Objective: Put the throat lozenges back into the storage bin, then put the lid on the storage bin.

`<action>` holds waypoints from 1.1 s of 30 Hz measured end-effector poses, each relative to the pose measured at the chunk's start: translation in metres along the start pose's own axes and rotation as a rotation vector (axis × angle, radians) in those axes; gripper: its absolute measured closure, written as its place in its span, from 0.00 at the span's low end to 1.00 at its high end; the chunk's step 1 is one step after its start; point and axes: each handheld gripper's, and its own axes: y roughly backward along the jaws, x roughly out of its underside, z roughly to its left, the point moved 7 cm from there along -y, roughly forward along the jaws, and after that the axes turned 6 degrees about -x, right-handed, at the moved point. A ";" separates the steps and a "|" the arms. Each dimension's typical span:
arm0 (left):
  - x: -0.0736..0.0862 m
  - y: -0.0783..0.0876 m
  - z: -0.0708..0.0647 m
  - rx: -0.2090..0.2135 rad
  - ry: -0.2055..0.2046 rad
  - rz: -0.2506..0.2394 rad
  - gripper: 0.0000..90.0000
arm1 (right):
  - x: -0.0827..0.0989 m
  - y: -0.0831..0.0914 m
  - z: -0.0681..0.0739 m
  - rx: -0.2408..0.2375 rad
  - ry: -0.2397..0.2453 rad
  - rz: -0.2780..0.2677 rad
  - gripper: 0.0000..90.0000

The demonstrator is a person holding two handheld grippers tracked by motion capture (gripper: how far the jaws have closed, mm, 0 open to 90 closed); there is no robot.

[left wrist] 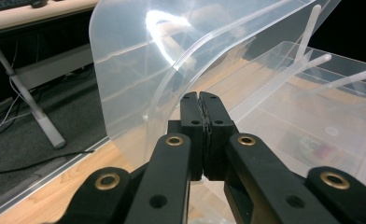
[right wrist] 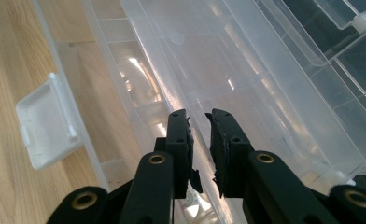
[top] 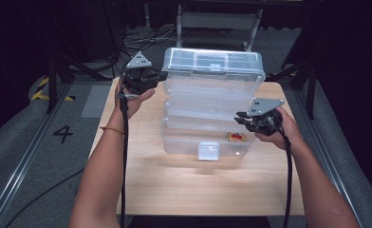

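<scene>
1. Clear plastic is what the organizer box [top: 211, 102] is made of; it is standing in the middle of the wooden surface [top: 208, 185], with its lid [top: 212, 64] lifted up at the far side.
2. The left tool [top: 159, 76] is sitting at the left edge of the raised lid. In the left gripper view its jaws are pressed together on the thin edge of the lid [left wrist: 139, 79], so it is pinching the lid.
3. The right tool [top: 241, 117] is resting at the right side of the box, near the front. In the right gripper view its jaws are standing a little apart, and a thin clear wall of the box [right wrist: 246, 70] is passing between them. It is not possible to tell if the pads are pressing on this wall.
4. A white latch [top: 208, 151] is hanging at the front wall of the box, and it is showing also in the right gripper view [right wrist: 45, 126].
5. A small red and yellow object [top: 237, 137] is lying inside a front compartment, just beside the right tool.
6. Both forearms are coming in from the near side of the surface.
</scene>
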 end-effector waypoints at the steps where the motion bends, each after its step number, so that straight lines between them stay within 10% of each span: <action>1: 0.002 0.000 -0.002 0.006 -0.005 0.006 0.99 | 0.001 0.000 0.001 -0.006 0.000 0.000 0.87; 33: 0.028 0.018 -0.023 0.007 -0.071 0.028 0.99 | 0.032 0.036 -0.001 0.049 -0.096 -0.071 0.87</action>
